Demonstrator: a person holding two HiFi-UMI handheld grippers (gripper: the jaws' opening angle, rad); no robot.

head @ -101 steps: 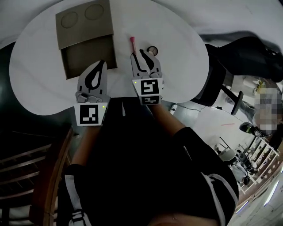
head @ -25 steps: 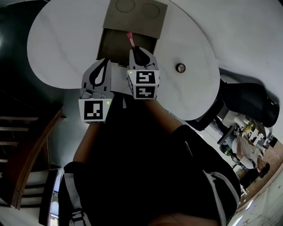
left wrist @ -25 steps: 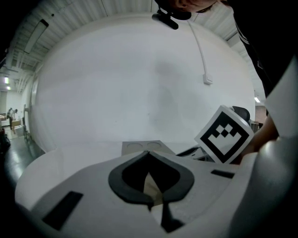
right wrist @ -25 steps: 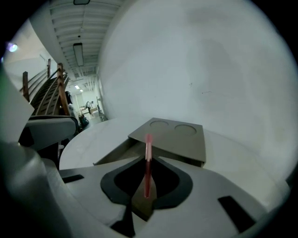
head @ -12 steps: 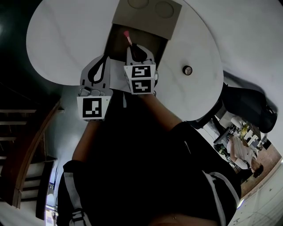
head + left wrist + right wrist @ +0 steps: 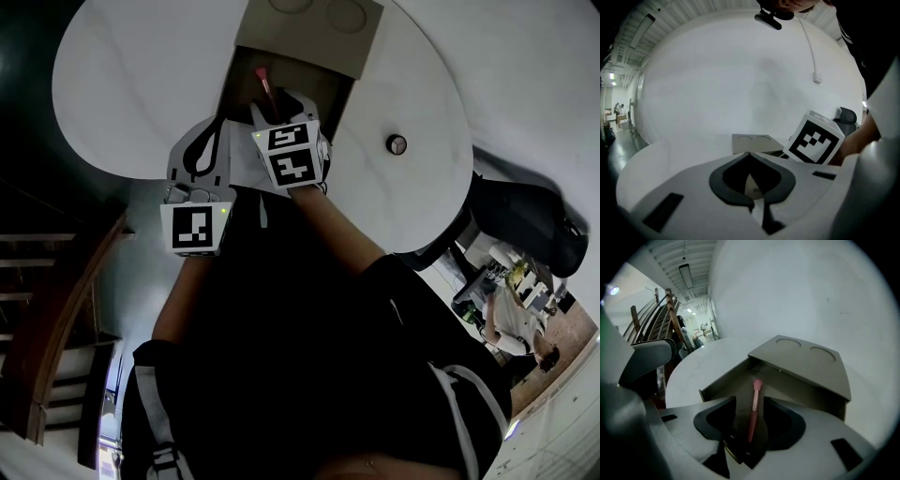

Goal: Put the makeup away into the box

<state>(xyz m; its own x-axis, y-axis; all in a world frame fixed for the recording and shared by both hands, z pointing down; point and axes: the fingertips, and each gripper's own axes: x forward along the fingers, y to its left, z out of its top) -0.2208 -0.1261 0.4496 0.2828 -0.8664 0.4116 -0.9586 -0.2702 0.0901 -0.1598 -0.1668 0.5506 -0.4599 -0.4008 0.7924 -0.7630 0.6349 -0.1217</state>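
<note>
Right gripper [image 6: 749,401] tilted down over the open tray of the box [image 6: 806,363]. Its jaws have just been opening and stand apart. The pink brush [image 6: 753,408] lies lengthwise between them with a gap on either side, untouched by the pads. Its bristle end points into the tray, toward the box's lid panel, which bears two round recesses. Whether the brush rests on the tray floor cannot be told. Left gripper [image 6: 749,153] is closed, jaw tips meeting, with nothing between them. It sits just beside the box's near left corner, at the table [image 6: 141,75] edge. A round case [image 6: 397,143] lies on the table, well right of the box.
</note>
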